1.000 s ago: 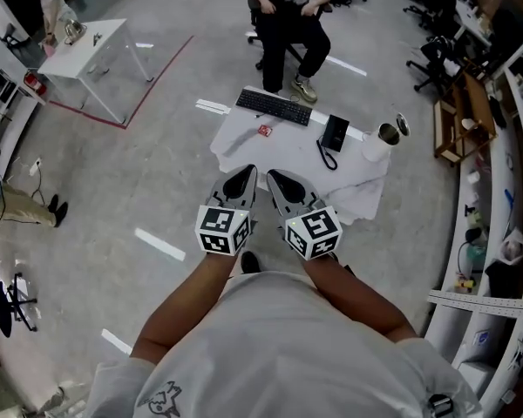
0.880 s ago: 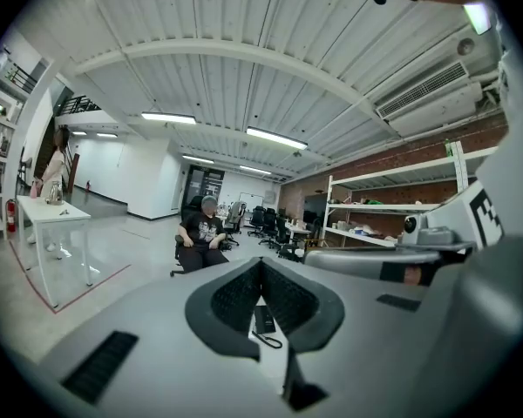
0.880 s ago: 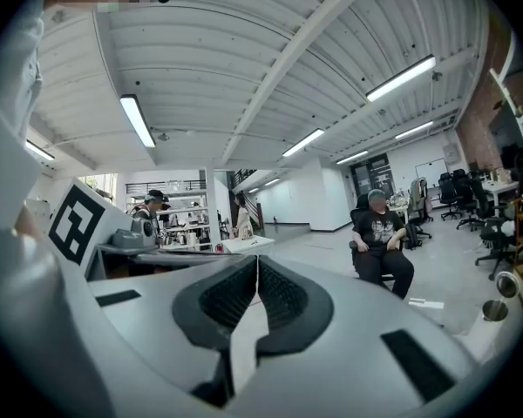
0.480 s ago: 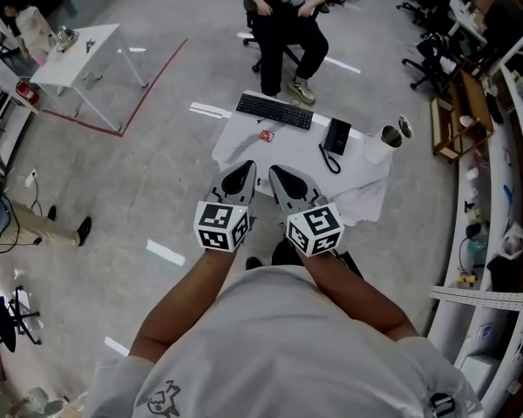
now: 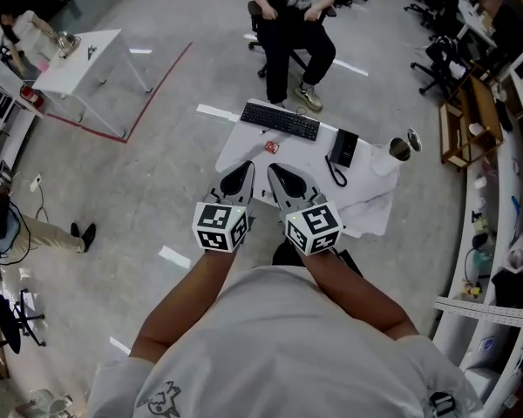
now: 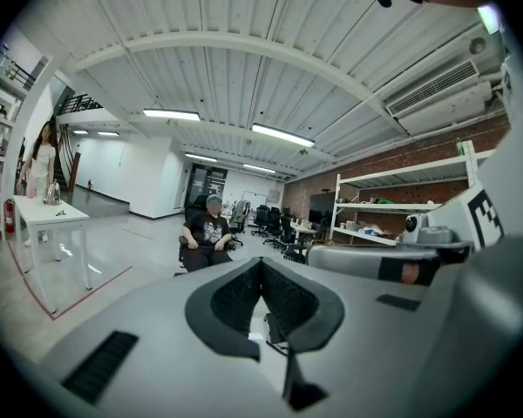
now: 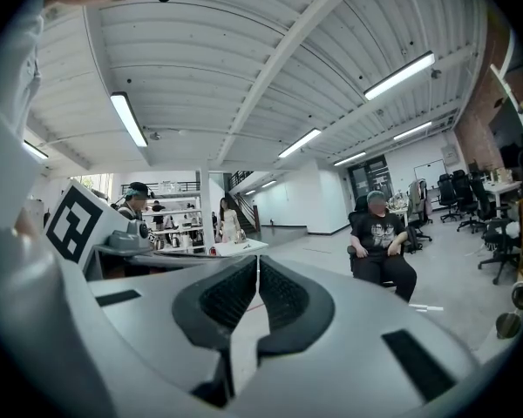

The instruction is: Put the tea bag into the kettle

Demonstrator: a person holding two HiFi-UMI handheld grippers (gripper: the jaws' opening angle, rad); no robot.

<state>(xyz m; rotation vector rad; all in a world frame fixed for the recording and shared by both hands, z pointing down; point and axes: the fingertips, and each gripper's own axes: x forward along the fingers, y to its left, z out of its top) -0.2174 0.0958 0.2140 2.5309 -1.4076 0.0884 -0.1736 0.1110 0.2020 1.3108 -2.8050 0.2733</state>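
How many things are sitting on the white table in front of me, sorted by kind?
keyboard: 1
small red packet: 1
black corded device: 1
kettle: 1
Total: 4

The table (image 5: 305,159) stands far of the left gripper (image 5: 238,179) and right gripper (image 5: 283,179), which sit side by side at its near edge. On the table:
- keyboard (image 5: 280,121): along the far edge;
- tea bag (image 5: 270,147): just near of the keyboard;
- corded device (image 5: 342,149): right of the keyboard;
- kettle (image 5: 388,157): at the right end.

A seated person (image 5: 292,24) is beyond the far edge. A second table (image 5: 83,64) stands well apart, far left.
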